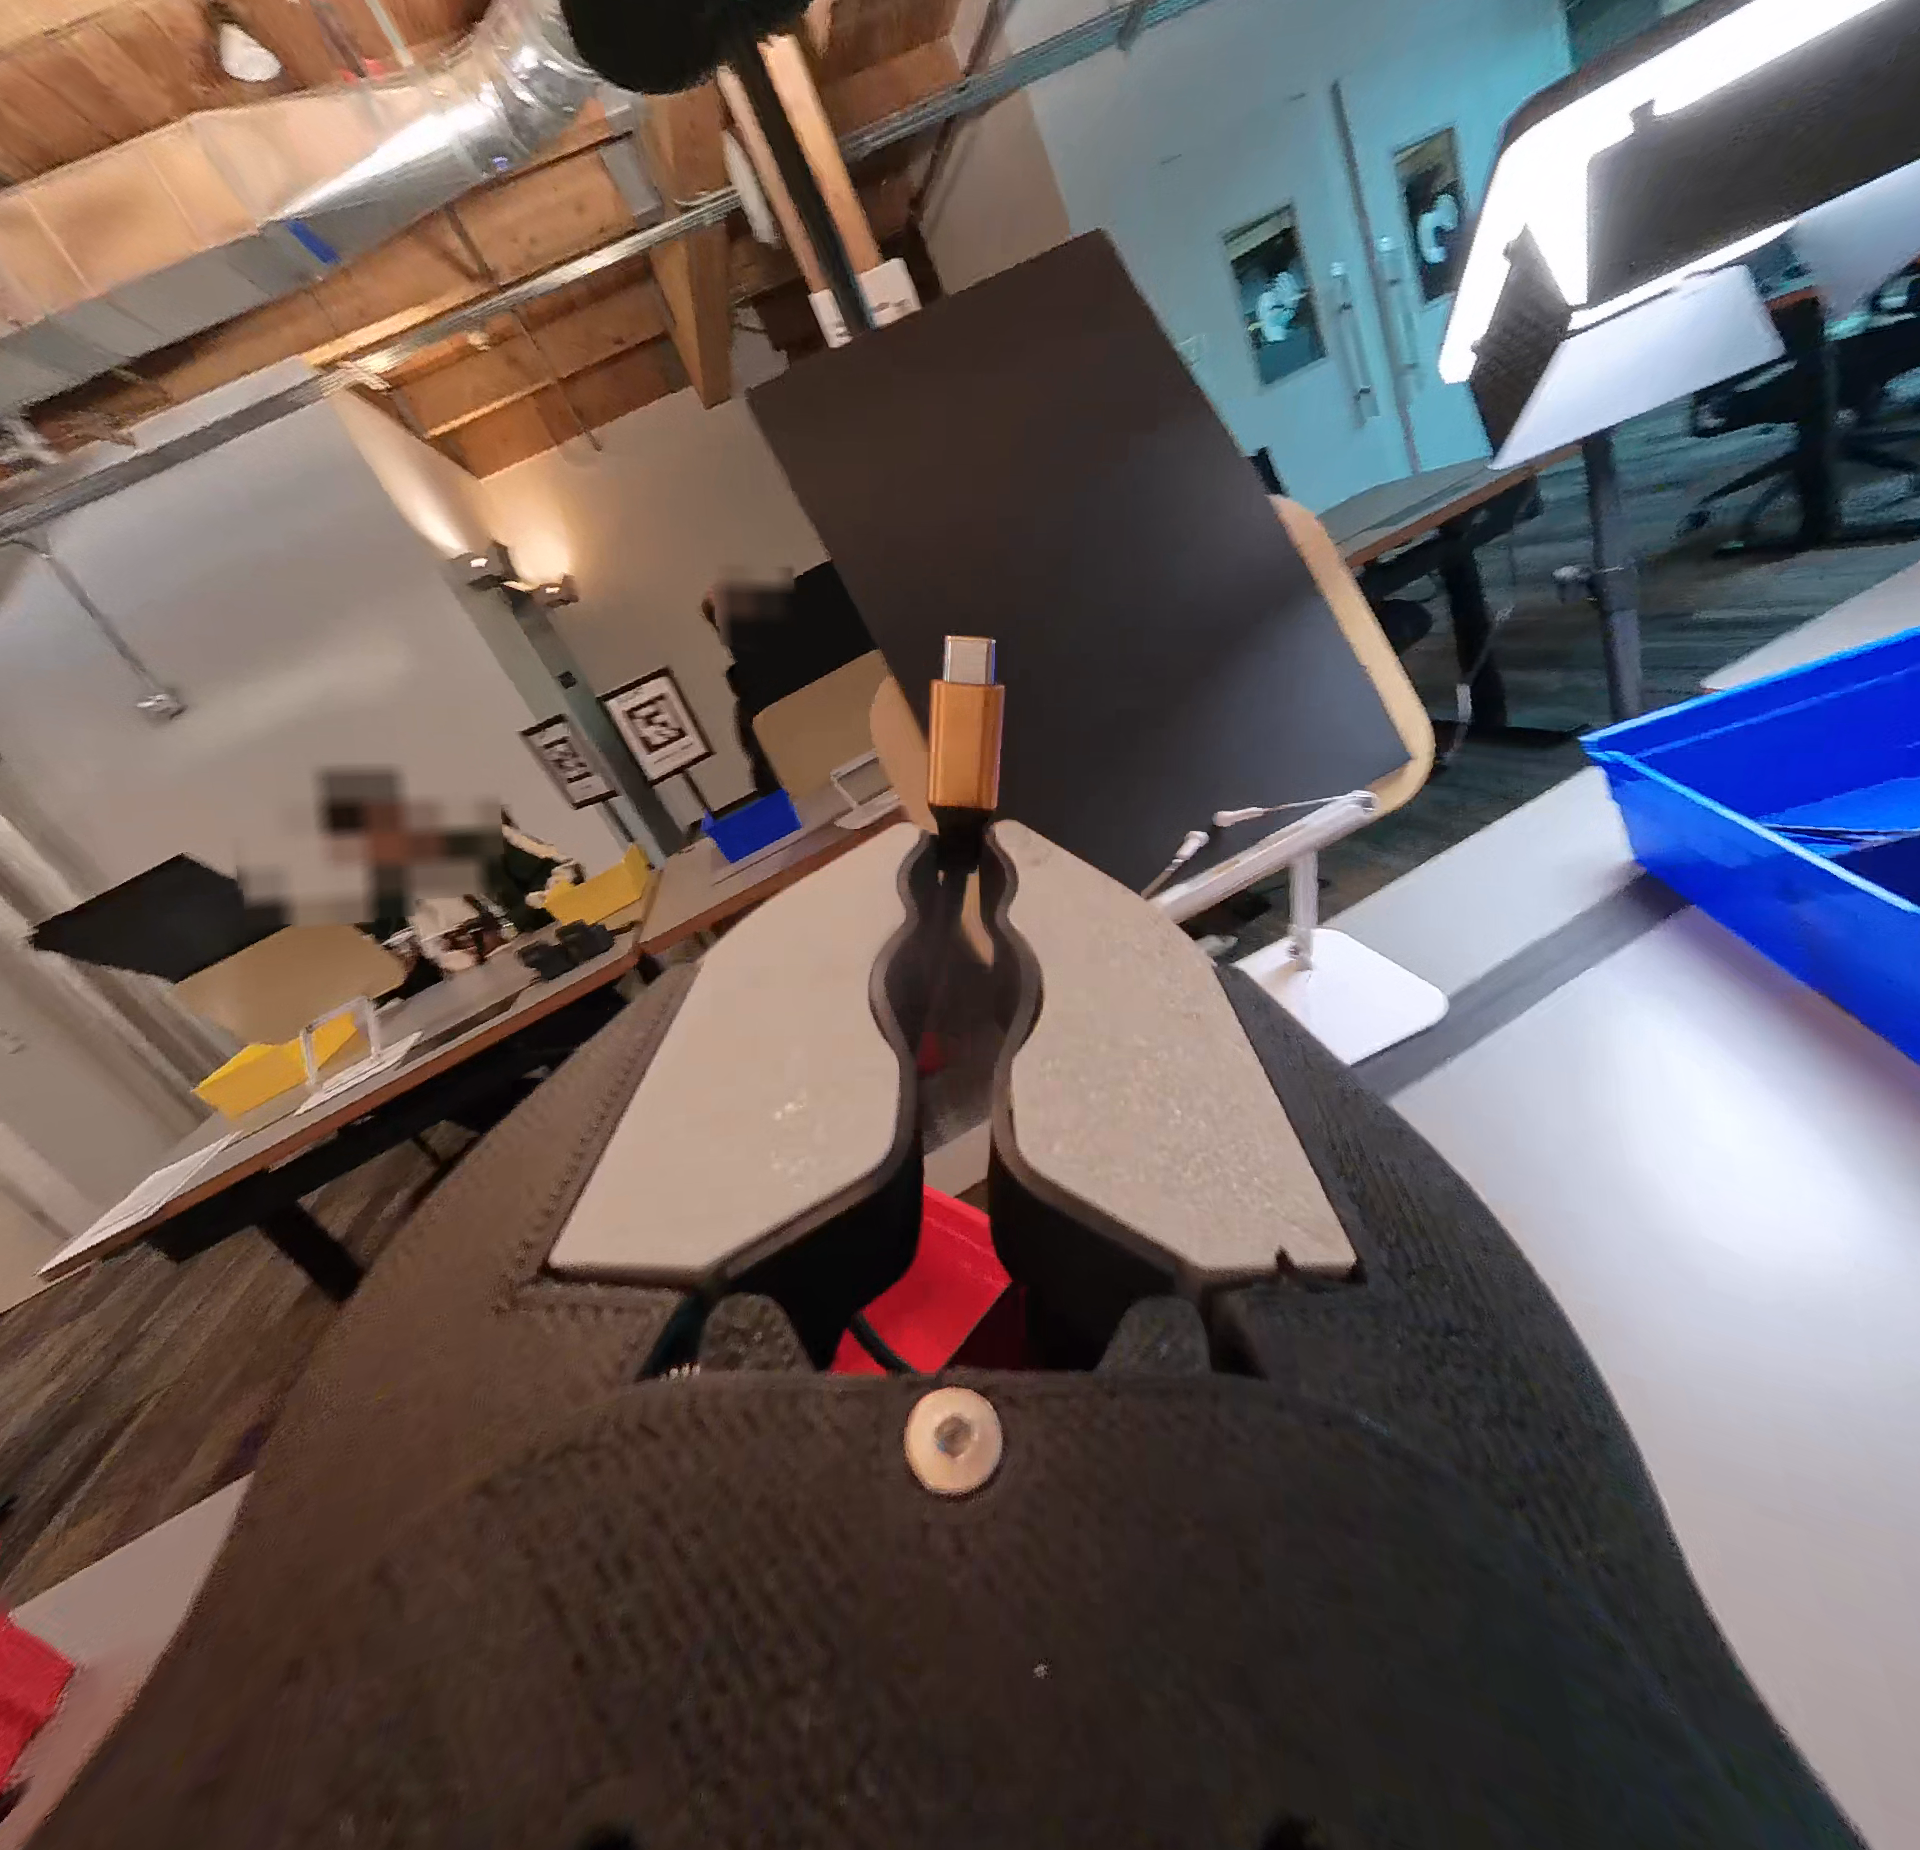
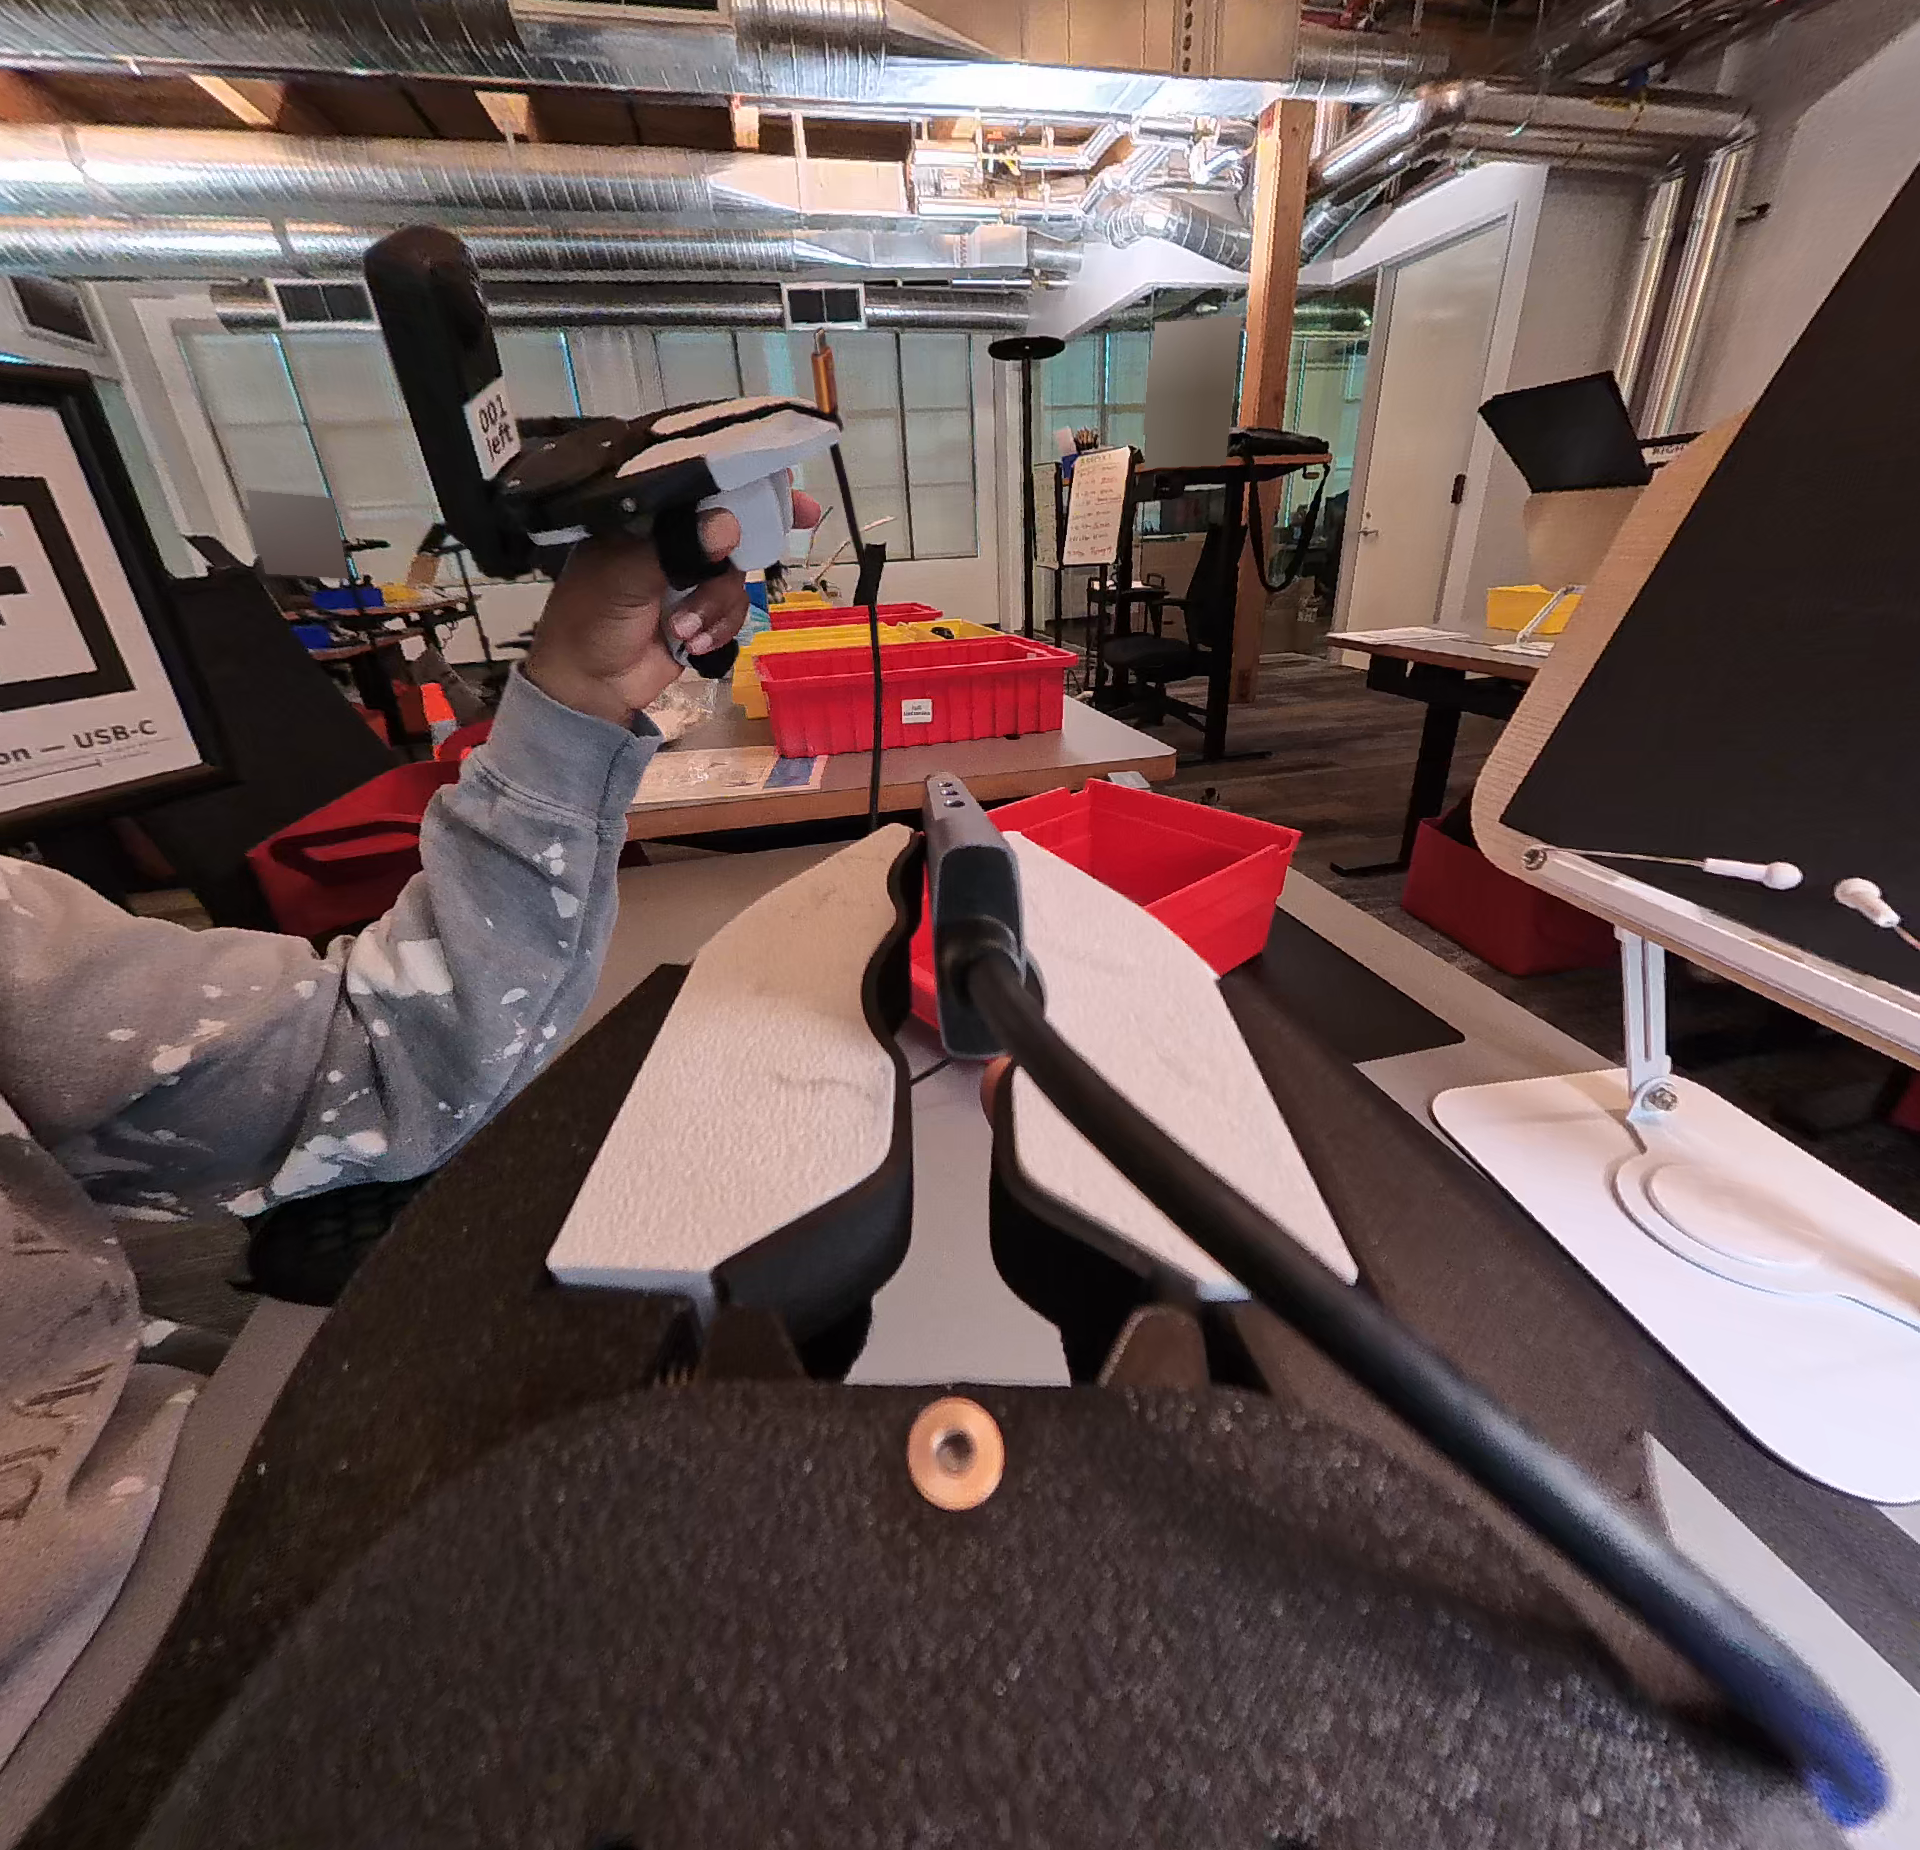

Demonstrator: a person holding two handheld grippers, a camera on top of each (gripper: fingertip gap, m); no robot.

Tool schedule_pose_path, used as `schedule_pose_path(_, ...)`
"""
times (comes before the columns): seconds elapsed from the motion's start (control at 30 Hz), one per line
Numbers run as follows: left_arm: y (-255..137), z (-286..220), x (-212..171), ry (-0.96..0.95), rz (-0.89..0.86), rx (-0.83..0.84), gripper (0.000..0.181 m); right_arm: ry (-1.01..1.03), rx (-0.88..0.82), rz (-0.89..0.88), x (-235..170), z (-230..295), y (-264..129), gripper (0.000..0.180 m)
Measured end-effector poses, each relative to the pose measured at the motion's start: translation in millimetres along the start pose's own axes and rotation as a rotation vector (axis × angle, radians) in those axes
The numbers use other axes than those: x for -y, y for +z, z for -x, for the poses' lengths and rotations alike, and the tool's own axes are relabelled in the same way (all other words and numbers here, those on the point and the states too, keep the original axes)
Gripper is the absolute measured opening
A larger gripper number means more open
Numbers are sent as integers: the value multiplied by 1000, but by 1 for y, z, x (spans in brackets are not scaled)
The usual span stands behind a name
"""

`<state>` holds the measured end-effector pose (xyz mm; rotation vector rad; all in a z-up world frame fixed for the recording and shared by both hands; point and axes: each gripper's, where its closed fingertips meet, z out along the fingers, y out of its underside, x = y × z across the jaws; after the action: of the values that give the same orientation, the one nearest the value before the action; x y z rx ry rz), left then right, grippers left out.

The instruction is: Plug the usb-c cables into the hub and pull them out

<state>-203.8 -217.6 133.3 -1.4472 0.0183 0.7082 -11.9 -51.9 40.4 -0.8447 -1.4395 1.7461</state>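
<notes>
The left claw is clamping the thin black cable just behind a copper-coloured metal USB-C plug, whose silver tip is sticking out past the fingertips and pointing up into the room. From the right wrist view the same left claw is being held high in the person's hand, with the cable hanging down from it. The right claw is gripping a slim grey metal hub edge-on between its pads, the hub's far end with its small ports poking forward and its thick black lead trailing back over the right finger.

Plug and hub are well apart, so the step in hand appears to be bringing them together for insertion. To do it well, the plug should be lowered and turned until its flat tip is lining up squarely with a port slot. The hub needs to be kept steady, and the push should run straight along the plug's axis. Since the grip sits on the cable rather than the shell, the plug may wobble or bend sideways under pressure.

Counted: one plug in view, one hub, two claws. On the grey tabletop one empty red plastic bin is sitting beyond the hub, and one blue plastic bin is showing in the left wrist view.
</notes>
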Motion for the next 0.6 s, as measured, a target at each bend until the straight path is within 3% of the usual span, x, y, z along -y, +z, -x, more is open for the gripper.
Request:
schedule_pose_path(0.37, 9, -75, -9, -160, 14, -504, 8, 1, 1, 8, -3, -1, 1, 10)
schedule_pose_path(0.5, 5, -121, -10, -289, 35, -794, 8, 4, -1, 11, -4, -2, 1, 10)
schedule_pose_path(0.6, -1, -167, -27, -325, 143, -1036, 8, 2, 2, 13, -5, -2, 1, 10)
